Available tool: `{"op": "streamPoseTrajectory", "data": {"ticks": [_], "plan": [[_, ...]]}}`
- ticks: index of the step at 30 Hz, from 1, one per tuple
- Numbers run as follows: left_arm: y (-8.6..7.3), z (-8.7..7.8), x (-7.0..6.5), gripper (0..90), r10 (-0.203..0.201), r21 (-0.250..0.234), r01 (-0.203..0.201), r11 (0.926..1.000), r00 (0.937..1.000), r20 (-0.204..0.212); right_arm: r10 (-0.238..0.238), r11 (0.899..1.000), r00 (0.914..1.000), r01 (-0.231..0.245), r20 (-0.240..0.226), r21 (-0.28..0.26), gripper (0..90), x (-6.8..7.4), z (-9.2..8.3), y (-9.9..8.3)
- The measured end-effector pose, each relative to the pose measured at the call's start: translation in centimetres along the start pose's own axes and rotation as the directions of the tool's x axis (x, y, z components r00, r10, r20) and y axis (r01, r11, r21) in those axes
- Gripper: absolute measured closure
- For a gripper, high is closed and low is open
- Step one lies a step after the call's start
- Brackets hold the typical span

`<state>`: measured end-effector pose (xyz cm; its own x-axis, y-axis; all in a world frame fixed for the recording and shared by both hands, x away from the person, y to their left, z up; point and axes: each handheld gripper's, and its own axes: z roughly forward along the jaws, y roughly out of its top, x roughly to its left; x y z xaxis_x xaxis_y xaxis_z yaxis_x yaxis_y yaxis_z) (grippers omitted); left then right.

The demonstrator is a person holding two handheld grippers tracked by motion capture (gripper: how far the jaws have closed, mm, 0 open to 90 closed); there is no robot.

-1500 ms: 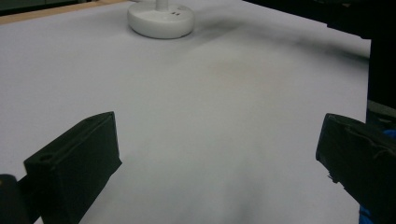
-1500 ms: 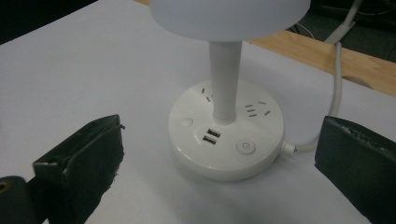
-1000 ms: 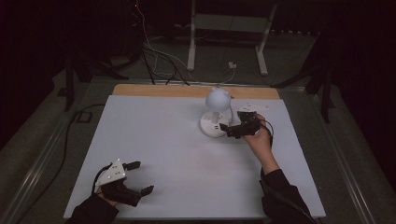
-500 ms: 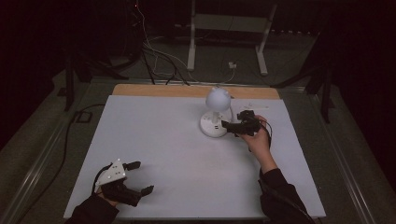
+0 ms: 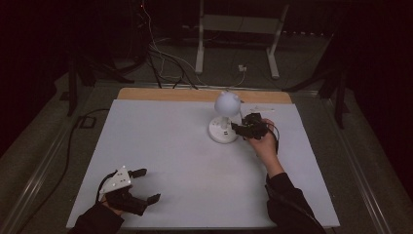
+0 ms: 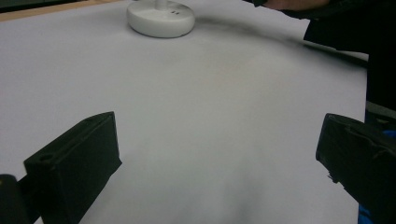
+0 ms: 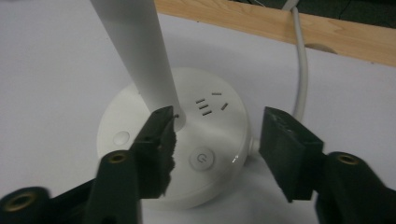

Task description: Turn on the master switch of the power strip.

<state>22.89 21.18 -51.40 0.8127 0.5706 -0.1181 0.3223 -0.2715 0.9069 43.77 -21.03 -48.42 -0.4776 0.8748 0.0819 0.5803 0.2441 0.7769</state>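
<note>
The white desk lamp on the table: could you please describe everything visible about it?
The white desk lamp looks like glossy plastic: a round flat base with a power button, a smaller button and small slots, a slanted stem, a rounded head. It stands upright near the table's far edge; a white cable runs behind.

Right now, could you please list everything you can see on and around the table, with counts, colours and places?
Desk lamp: one, white, far right of the table, round base with power button.
Lamp cable: one, white, runs off the far edge.
Table: one, white top, wooden strip at the far edge.
Stand: one, pale metal, on the floor behind.
Left gripper: one, black, open, near left corner.
Right gripper: one, black, jaws just closing over the lamp base, not gripping.
</note>
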Motion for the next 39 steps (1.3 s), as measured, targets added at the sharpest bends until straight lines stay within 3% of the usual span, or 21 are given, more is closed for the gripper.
{"op": "streamPoseTrajectory", "data": {"ticks": [5, 6, 7, 8, 10, 23, 28, 39], "plan": [[0.0, -0.1, 0.0, 0.1, -0.011, -0.014, 0.011, 0.9998, 0.9999, 0.004, -0.018, 0.999, 0.9996, 0.018, -0.020, 0.040, 65.1, 0.4, 0.3, -0.1], [0.0, -0.1, 0.1, 0.1, -0.013, -0.014, 0.013, 0.9998, 0.9999, 0.005, -0.011, 0.999, 0.9998, 0.012, -0.018, 0.040, 76.2, 0.5, 0.3, -0.2], [0.0, -0.1, 0.1, 0.1, -0.013, -0.014, 0.013, 0.9998, 0.9999, 0.004, -0.011, 0.999, 0.9998, 0.012, -0.018, 0.040, 76.2, 0.5, 0.3, -0.2], [0.0, -0.1, 0.0, 0.1, -0.012, -0.013, 0.012, 0.9998, 0.9999, 0.003, -0.008, 0.999, 0.9999, 0.009, -0.009, 0.035, 86.9, 0.4, 0.3, -0.2], [0.0, -0.1, 0.0, 0.1, -0.011, -0.014, 0.012, 0.9998, 0.9999, 0.004, -0.002, 0.999, 0.9999, 0.003, -0.012, 0.032, 89.5, 0.3, 0.4, -0.2], [0.0, 0.0, 0.1, 0.1, -0.013, -0.007, 0.013, 0.9999, 0.9999, 0.004, -0.007, 0.999, 0.9999, 0.007, -0.012, 0.043, 90.0, 0.6, 0.9, -0.4], [0.0, 0.0, 0.1, 0.1, -0.013, -0.009, 0.013, 0.9999, 0.9999, 0.003, -0.016, 0.998, 0.9999, 0.016, 0.003, 0.055, 90.0, 0.8, 1.6, -0.8], [0.0, 0.0, 0.0, 0.1, -0.010, -0.003, 0.010, 0.9999, 0.9999, 0.003, -0.035, 0.999, 0.9984, 0.034, 0.044, 0.029, 90.0, 1.2, 1.7, -1.4]]}}
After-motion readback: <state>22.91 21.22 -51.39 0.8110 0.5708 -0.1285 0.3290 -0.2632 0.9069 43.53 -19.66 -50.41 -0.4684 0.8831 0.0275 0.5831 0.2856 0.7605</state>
